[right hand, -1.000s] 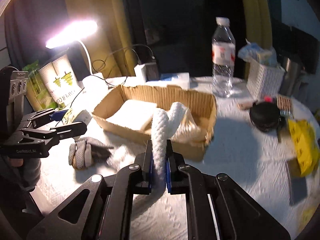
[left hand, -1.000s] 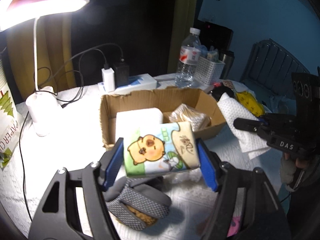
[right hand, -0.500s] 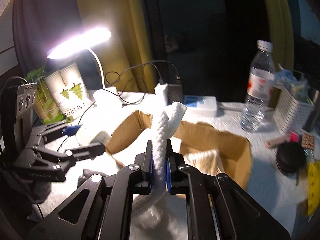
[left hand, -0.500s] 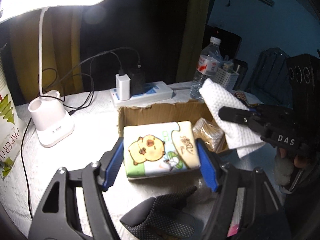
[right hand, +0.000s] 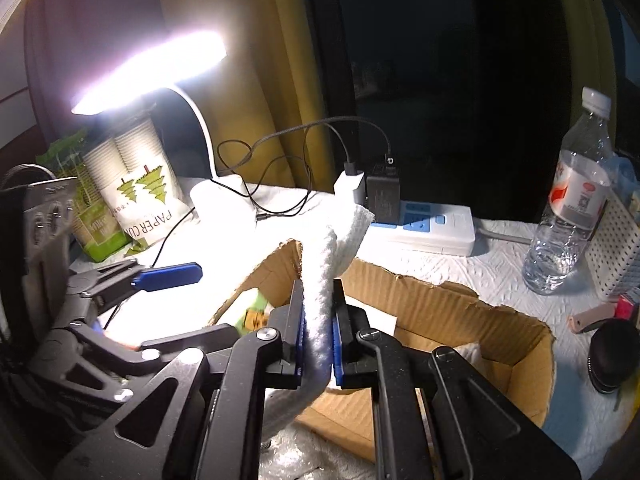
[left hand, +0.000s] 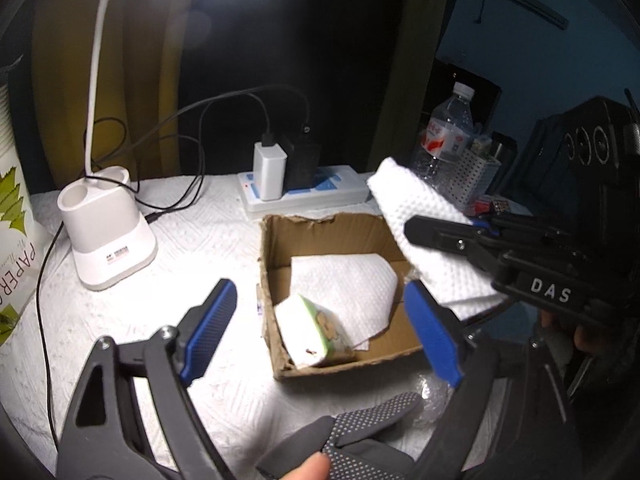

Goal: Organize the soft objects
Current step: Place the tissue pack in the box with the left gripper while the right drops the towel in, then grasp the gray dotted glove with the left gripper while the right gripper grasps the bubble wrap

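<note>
A brown cardboard box [left hand: 276, 364] sits on the white table cover. In it lie a white folded cloth [left hand: 344, 284] and a tissue pack with a cartoon print [left hand: 316, 330], tilted against the near wall. My left gripper [left hand: 320, 328] is open and empty, just above the pack. My right gripper [right hand: 318, 328] is shut on a white textured cloth [right hand: 320, 272] and holds it above the box [right hand: 440, 300]; it shows at the right in the left wrist view [left hand: 424, 220]. A grey dotted glove [left hand: 360, 424] lies in front of the box.
A white desk lamp base [left hand: 108, 236] stands left of the box, with a power strip and chargers [left hand: 296, 188] behind it. A water bottle [right hand: 572, 216], a white mesh basket [left hand: 472, 176] and a paper cup pack [right hand: 132, 192] stand around. A thumb [left hand: 308, 468] shows at the bottom edge.
My left gripper has opened and let go of the tissue pack, which now lies in the box. My right gripper has carried the white cloth over the box.
</note>
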The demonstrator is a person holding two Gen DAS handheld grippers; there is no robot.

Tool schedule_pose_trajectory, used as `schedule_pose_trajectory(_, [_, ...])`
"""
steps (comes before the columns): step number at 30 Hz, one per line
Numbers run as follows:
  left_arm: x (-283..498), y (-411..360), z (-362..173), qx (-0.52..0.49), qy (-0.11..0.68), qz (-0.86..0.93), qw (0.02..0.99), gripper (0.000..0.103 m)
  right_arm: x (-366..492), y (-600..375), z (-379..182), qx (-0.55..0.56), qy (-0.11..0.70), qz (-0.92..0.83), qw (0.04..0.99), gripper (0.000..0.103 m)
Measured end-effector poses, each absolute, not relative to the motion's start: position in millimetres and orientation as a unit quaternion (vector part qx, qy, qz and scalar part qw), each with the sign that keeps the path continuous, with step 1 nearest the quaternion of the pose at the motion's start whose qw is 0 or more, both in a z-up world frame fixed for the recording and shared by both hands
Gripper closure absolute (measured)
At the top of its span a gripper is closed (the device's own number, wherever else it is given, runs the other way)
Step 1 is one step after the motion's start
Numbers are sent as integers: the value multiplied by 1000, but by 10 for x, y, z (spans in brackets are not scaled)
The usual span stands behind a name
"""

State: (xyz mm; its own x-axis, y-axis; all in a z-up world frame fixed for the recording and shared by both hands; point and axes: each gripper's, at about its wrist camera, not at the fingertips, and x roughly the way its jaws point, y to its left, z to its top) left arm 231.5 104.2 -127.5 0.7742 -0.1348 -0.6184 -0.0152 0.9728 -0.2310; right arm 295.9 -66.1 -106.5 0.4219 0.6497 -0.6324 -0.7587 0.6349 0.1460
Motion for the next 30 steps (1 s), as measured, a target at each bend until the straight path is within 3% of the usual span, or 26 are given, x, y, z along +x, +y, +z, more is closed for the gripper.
schedule_pose_trajectory(3, [2264,1088,-1305,-113,337,-26,934,16,2981,-612,-1120,-89,343,409,841,88])
schedule_pose_trajectory(5, [2216,1123,-1310,-114,337,-21,934,16,2981,-589,-1148,-92,349,406,839,71])
schedule_pose_trajectory(8, [2147,1158,-1286,-116,333,-17,936,16,2907,-593,-1107,-96,342,408,841,61])
schedule_pose_trajectory(30, [1712,854,-1335,-101,339,-21,935,16,2317,-1147,-1177,-90,357,381,848,60])
